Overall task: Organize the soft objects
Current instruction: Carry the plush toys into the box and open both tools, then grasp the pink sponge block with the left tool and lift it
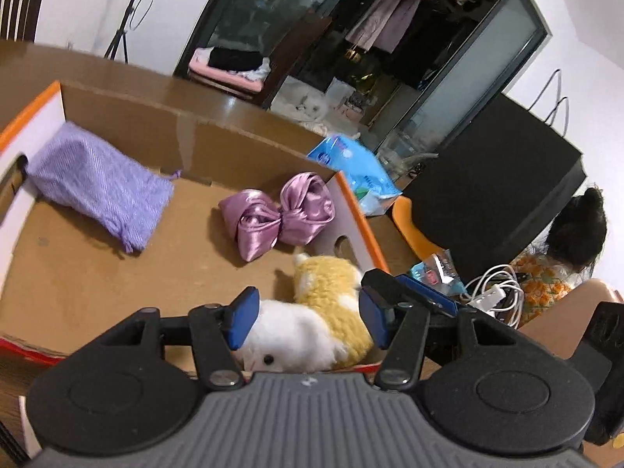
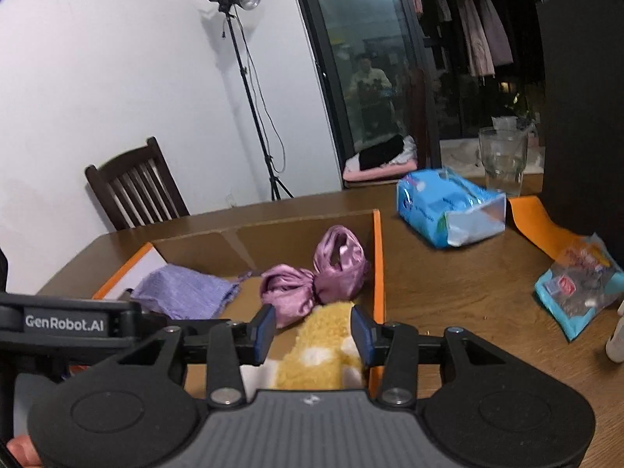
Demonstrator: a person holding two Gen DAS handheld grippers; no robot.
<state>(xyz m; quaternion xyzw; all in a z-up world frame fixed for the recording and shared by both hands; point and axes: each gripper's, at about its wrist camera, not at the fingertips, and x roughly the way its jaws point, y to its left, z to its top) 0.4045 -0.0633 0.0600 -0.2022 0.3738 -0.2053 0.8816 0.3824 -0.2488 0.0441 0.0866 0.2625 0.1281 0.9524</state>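
The plush toy [image 1: 312, 319], yellow and white and with a woolly pile, is seen lying in the near right corner of the cardboard box [image 1: 241, 144], which stands on the brown surface [image 2: 448, 292]. A purple knitted pouch [image 1: 97, 187] is lying at the far left of the box, and a pink satin bow [image 1: 279, 214] near its right wall, just beyond the toy.

The left claw [image 1: 308, 318] is held about half open around the toy; whether its blue pads press on the pile cannot be told. The right claw [image 2: 312, 333] is also partly open over the toy's yellow back, with a gap visible beside each pad, so nothing is gripped by it.

The toy is judged to be light, soft and easily squeezed, not fragile, and hardly slippery because of its pile. It is best taken across the thick middle of the body, where the stuffing fills the claw; a hold on an ear or on loose pile could be lost.
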